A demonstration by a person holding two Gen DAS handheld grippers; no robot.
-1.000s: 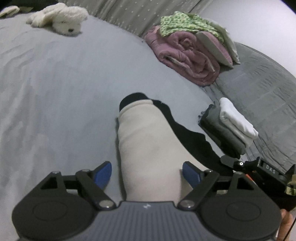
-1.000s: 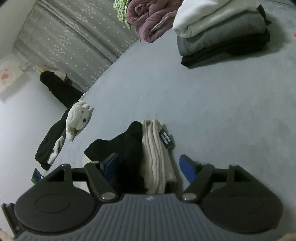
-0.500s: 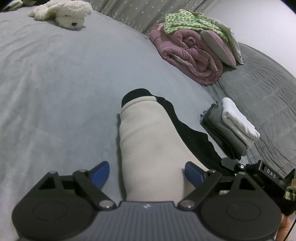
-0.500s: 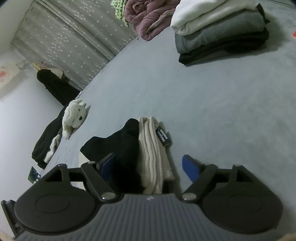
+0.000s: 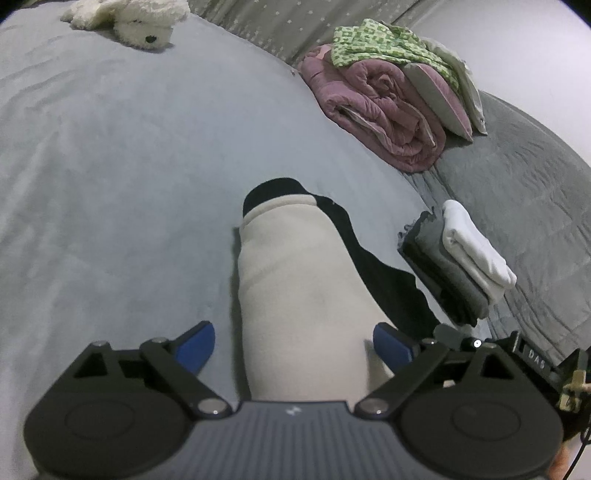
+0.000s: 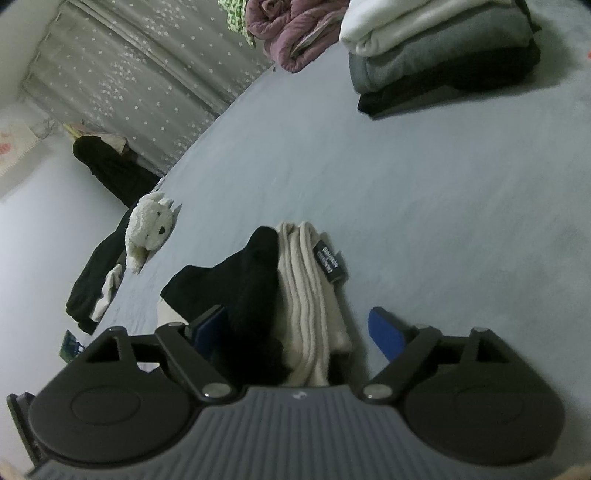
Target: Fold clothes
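Observation:
A folded cream and black garment (image 5: 295, 295) lies on the grey bed (image 5: 110, 184). In the left wrist view it runs away from me between the fingers of my left gripper (image 5: 293, 345). The jaws are opening, with a gap between the left blue pad (image 5: 197, 345) and the cloth. In the right wrist view the same garment (image 6: 306, 295) shows its stacked cream layers, a black label and a black part on the left. It sits between the opening jaws of my right gripper (image 6: 295, 328), whose right pad (image 6: 386, 336) is clear of the cloth.
A stack of folded clothes, white over grey over black (image 5: 461, 266) (image 6: 443, 48), sits to the right. A rolled pink quilt (image 5: 380, 110) lies at the back. A white plush toy (image 5: 136, 18) (image 6: 147, 229) and dark loose clothes (image 6: 96, 273) are at the far side.
Both grippers' blue pads have spread wider apart and off the folded garment. The garment stays lying where it was.

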